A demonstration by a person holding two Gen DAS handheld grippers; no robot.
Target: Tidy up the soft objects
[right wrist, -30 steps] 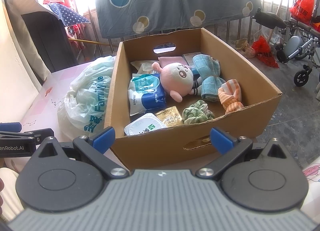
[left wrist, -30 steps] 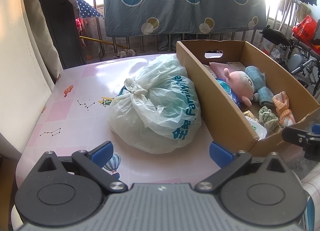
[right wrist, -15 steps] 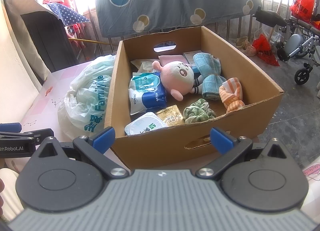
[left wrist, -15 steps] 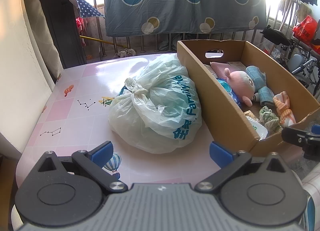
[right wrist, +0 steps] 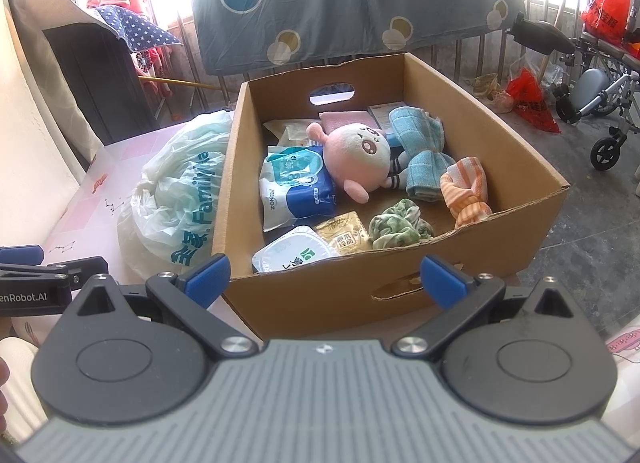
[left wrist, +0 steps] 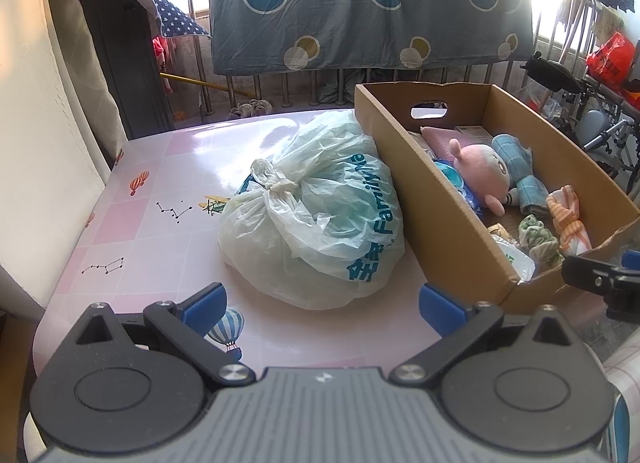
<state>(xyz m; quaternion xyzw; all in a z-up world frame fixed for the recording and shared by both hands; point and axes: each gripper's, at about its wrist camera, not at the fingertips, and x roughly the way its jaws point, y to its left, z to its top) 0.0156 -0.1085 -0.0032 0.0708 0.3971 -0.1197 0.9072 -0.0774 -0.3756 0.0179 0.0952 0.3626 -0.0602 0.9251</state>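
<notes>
Nearest to me, my left gripper (left wrist: 320,299) hangs low over the pink surface (left wrist: 168,223) with its jaws spread wide and nothing between them, lined up on the knotted plastic bag (left wrist: 316,219), which I judge is why it sits there. My right gripper (right wrist: 324,277) is likewise wide open and empty, squared to the near wall of the cardboard box (right wrist: 304,303), so its camera looks straight down into the load. The bag lies on the surface pressed against the box's left wall, outside it. Inside the box, a sealed tray (right wrist: 294,257) and snack packet (right wrist: 342,237) lie nearest, then a green scrunchie (right wrist: 398,225), an orange striped cloth (right wrist: 466,193) and a blue-and-white soft pack (right wrist: 294,187). Farther in, a pink plush doll (right wrist: 362,155) leans on a blue checked cloth (right wrist: 420,143). The soft things sit mixed with packets, which fits either a sort in progress or a filled box.
</notes>
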